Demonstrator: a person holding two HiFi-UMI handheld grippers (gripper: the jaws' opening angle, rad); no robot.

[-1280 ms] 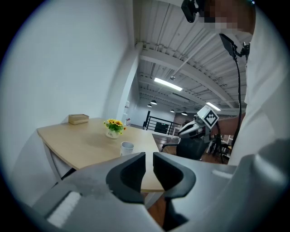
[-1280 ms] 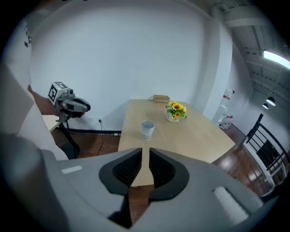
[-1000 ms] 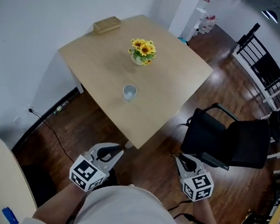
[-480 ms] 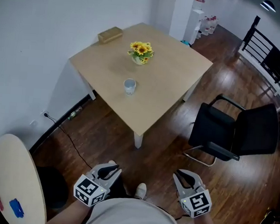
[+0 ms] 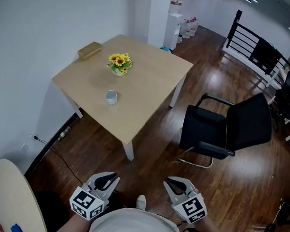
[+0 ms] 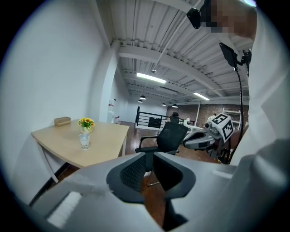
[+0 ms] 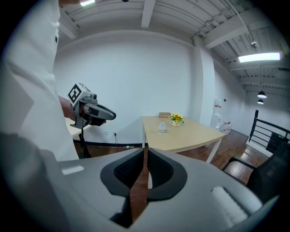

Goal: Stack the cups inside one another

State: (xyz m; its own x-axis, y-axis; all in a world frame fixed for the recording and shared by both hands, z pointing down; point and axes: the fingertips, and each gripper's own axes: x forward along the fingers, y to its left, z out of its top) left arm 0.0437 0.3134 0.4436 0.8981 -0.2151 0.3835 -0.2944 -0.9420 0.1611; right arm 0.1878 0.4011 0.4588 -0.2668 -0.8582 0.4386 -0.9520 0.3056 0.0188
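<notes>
The cup (image 5: pixel 111 98) stands upright on the pale wooden tabletop (image 5: pixel 152 83), towards its near left part. It looks like a single pale shape from here, and I cannot tell whether more than one is nested in it. Just beyond it sits a small pot of yellow flowers (image 5: pixel 119 63), and a tan box (image 5: pixel 89 50) lies at the far left corner by the white wall. To the right of the tabletop a black office chair (image 5: pixel 224 129) stands on the dark wood floor (image 5: pixel 153 143).

Both grippers are well apart from the cup, held low and close to the person's body. The left gripper (image 5: pixel 111 177) has its jaws drawn together to a narrow slit with nothing between them. The right gripper (image 5: pixel 169 182) is the same, jaws closed to a slit and empty. A rounded pale table (image 5: pixel 6 197) edges in at the near left.
</notes>
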